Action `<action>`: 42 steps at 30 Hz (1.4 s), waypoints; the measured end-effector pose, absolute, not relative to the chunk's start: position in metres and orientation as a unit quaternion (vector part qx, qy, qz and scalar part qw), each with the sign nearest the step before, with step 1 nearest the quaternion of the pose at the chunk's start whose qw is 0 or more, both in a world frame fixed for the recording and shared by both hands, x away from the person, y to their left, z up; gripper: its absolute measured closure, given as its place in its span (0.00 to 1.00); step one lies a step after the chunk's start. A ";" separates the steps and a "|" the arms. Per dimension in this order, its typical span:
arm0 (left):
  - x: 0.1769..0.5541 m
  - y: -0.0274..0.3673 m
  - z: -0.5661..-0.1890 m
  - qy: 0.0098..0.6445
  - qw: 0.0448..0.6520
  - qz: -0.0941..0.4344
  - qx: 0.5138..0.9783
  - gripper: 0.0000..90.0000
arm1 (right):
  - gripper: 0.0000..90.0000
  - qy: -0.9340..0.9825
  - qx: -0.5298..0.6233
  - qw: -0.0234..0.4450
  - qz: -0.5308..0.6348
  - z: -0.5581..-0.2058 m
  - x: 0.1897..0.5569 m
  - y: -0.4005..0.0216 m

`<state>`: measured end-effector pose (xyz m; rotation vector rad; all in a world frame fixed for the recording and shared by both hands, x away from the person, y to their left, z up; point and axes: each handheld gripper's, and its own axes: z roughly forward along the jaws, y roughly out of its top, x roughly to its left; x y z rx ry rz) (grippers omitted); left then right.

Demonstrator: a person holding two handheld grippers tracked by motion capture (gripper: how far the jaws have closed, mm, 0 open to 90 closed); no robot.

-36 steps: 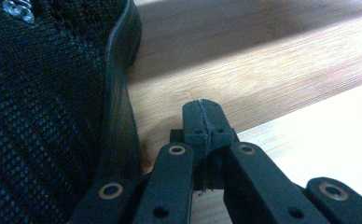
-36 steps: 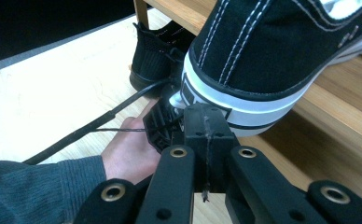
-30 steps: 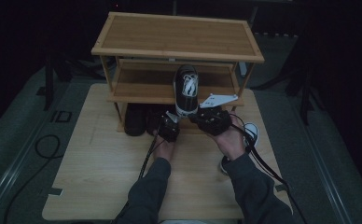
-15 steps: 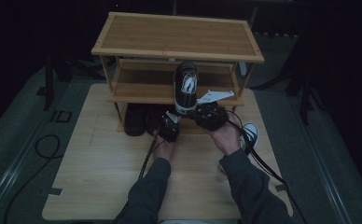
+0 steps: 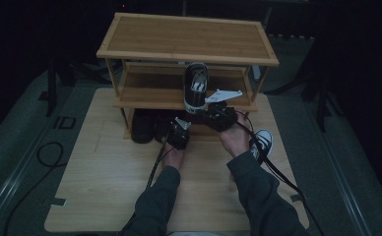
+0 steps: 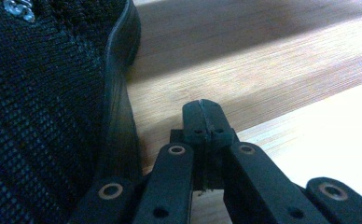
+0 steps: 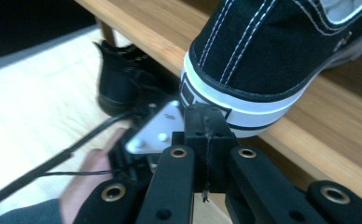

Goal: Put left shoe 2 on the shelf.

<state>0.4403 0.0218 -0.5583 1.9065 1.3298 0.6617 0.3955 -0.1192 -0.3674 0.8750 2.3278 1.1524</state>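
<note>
sneaker (image 7: 263, 51): you see black canvas, white stitching, white sole band | knit shoe (image 6: 44, 107): black | rack (image 5: 189, 37): tan wood

High view is dim overall, bg nearly black past the table (image 5: 95, 196); detail murky, slight grain. Both gripper views much brighter: pale glare on the table surface at left in the right gripper view, strong shadow band across the wood in the left gripper view. Knit shoe (image 6: 44, 107) close up is soft, jaws near the lens slightly blurred.
</note>
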 end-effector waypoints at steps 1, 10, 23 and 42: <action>0.440 0.022 -0.558 0.514 0.355 0.255 0.738 1.00 | 1.00 0.832 0.313 0.199 0.412 -0.367 0.395 -0.119; 0.440 0.022 -0.558 0.515 0.355 0.255 0.737 1.00 | 1.00 0.830 0.327 0.202 0.403 -0.373 0.411 -0.116; 0.440 0.021 -0.558 0.513 0.352 0.259 0.739 1.00 | 1.00 0.824 0.340 0.205 0.406 -0.375 0.426 -0.122; 0.440 0.021 -0.558 0.514 0.353 0.258 0.739 1.00 | 0.69 0.828 0.350 0.180 0.400 -0.370 0.408 -0.145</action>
